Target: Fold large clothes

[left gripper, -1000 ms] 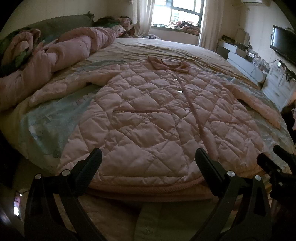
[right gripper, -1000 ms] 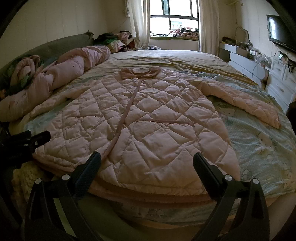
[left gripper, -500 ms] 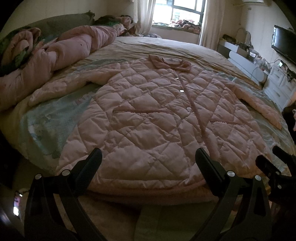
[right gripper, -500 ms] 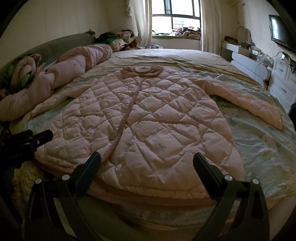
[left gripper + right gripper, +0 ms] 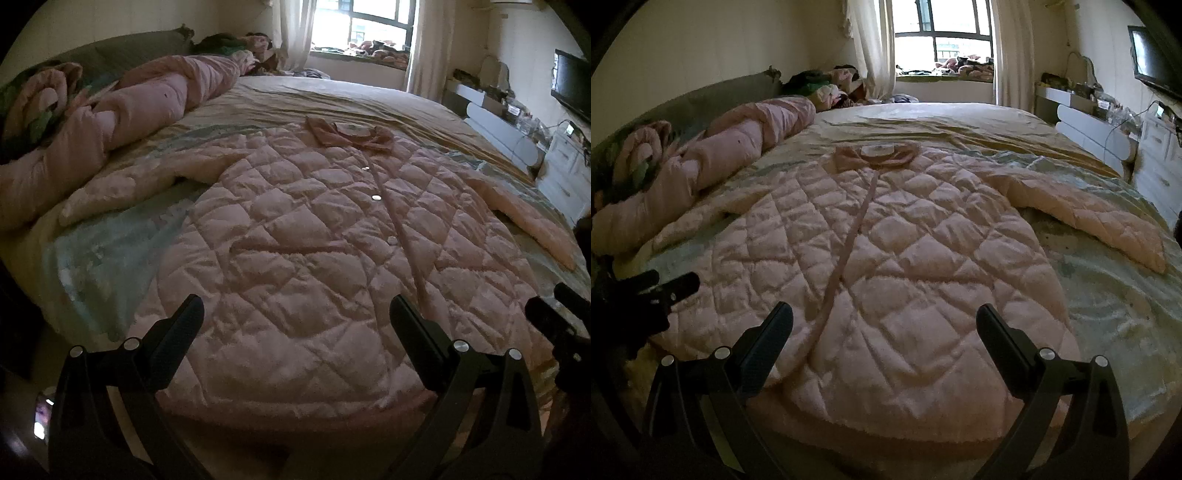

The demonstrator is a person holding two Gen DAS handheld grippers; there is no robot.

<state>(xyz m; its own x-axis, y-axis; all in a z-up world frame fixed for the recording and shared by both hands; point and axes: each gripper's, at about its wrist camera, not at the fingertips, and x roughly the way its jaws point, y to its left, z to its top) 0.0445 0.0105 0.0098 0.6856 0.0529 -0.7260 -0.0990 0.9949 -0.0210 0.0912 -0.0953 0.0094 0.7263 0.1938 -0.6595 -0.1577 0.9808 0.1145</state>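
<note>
A large pink quilted coat (image 5: 303,258) lies flat and buttoned on the bed, collar (image 5: 351,134) toward the window, sleeves spread to both sides. It also shows in the right wrist view (image 5: 886,266), with its right sleeve (image 5: 1100,225) stretched out. My left gripper (image 5: 295,321) is open and empty, above the coat's hem on its left half. My right gripper (image 5: 884,319) is open and empty, above the hem on the right half. Each gripper shows at the edge of the other's view.
A rolled pink duvet (image 5: 122,122) lies along the bed's left side by the headboard (image 5: 701,99). Light blue sheet (image 5: 1115,295) shows beside the coat. White drawers (image 5: 565,173) and a TV (image 5: 572,85) stand at the right; a window (image 5: 960,33) is at the back.
Both grippers have risen and moved forward over the coat's hem; the bed edge and floor below have dropped out of view. The coat has not moved.
</note>
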